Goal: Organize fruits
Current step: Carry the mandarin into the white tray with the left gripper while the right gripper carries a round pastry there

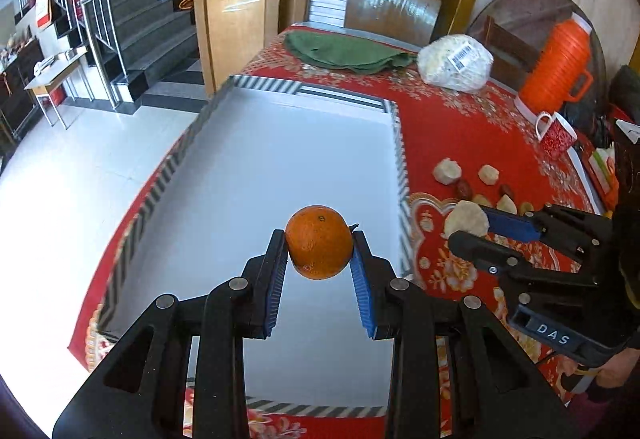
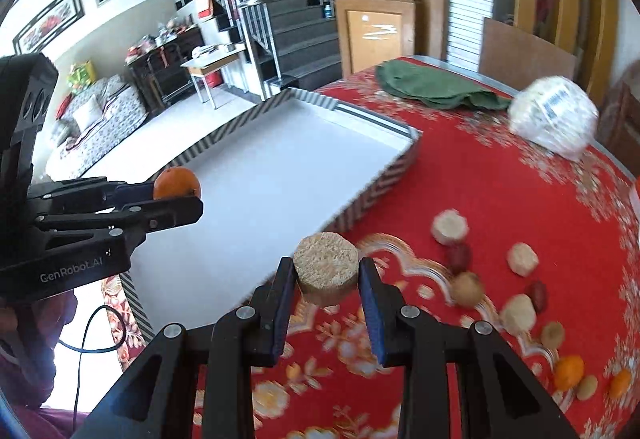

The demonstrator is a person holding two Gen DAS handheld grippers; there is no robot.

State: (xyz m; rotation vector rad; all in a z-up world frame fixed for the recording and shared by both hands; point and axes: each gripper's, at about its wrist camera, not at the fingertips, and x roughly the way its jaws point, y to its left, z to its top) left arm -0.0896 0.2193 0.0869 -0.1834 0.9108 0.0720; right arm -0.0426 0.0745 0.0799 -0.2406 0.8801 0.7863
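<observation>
Both grippers loaded over the white striped-rim tray [image 1: 280,143]

The left gripper [image 1: 319,251] pinches a round orange fruit [image 1: 319,241] above the tray; the right gripper [image 2: 327,279] clamps a pale tan cut disc [image 2: 326,267] beside its edge. Either rounded piece could slip from shallow fingertip grips.

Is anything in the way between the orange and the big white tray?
Nothing visible. The left gripper holds the orange right above the white tray, whose floor looks bare, so there's only air between them. The striped rim is off to the sides, not under the orange.
</observation>
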